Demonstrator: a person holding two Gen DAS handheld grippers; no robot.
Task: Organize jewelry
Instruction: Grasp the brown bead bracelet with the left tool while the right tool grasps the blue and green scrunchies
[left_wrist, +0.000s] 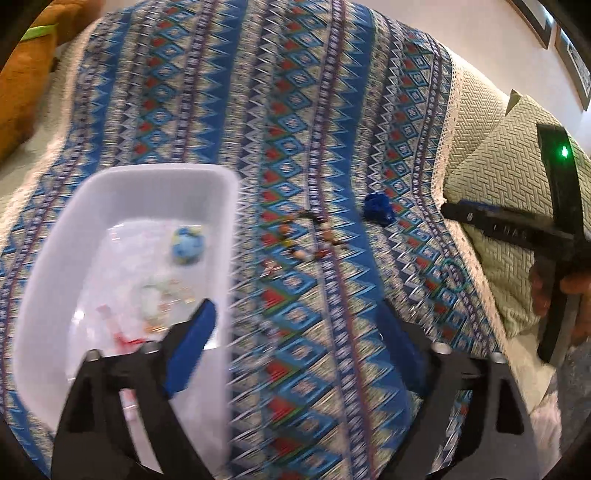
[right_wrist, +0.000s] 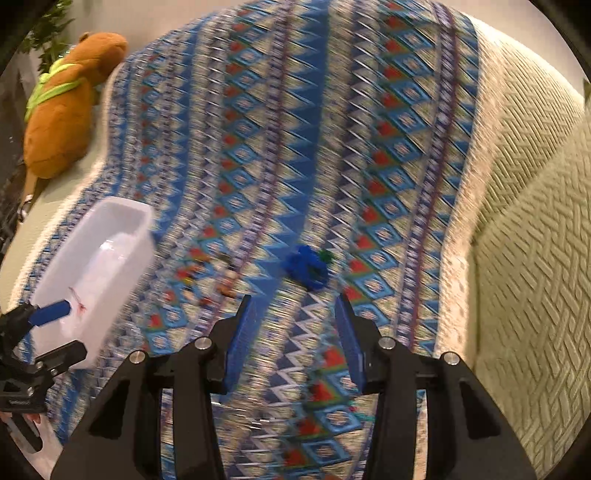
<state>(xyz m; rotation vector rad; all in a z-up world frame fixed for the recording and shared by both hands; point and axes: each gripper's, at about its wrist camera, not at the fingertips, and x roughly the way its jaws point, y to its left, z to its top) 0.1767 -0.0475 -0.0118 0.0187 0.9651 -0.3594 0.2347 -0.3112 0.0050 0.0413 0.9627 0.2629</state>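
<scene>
Two grippers you hold gape empty: left gripper (left_wrist: 295, 314) beside the white bin (left_wrist: 48, 258), right gripper (right_wrist: 295, 306) near the blue trinket (right_wrist: 306, 267)

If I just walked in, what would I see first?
First, the bright blue zigzag blanket covering the sofa. Next, the white tub on its left side with small trinkets inside, and a blue scrunchie lying on the blanket just ahead of the right gripper. A brown teddy sits at the far left edge.
</scene>
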